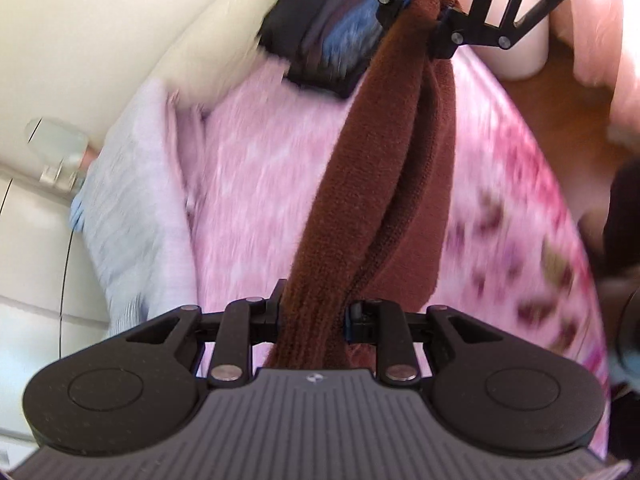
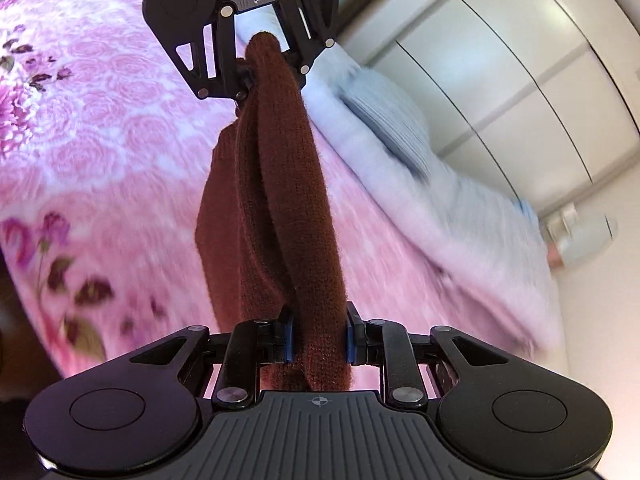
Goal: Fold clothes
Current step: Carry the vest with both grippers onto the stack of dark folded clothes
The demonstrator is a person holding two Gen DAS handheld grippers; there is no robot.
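Left tongs point(image 1: 312, 316) are clamping one end of the brown knit garment point(image 1: 384, 168). The garment is stretching taut across to the right tongs point(image 2: 318, 340), which are gripping its other end. It is hanging between both tongs, raised above the pink floral bedspread point(image 2: 100, 120). Light blue bedding point(image 2: 400, 152) is lying beyond.

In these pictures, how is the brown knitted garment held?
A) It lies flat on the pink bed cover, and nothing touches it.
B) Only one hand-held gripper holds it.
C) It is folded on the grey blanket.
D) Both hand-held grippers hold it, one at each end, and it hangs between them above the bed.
D: the brown knitted garment is clamped in the left hand-held gripper and in the right hand-held gripper, and it stretches between them over the pink bed cover.
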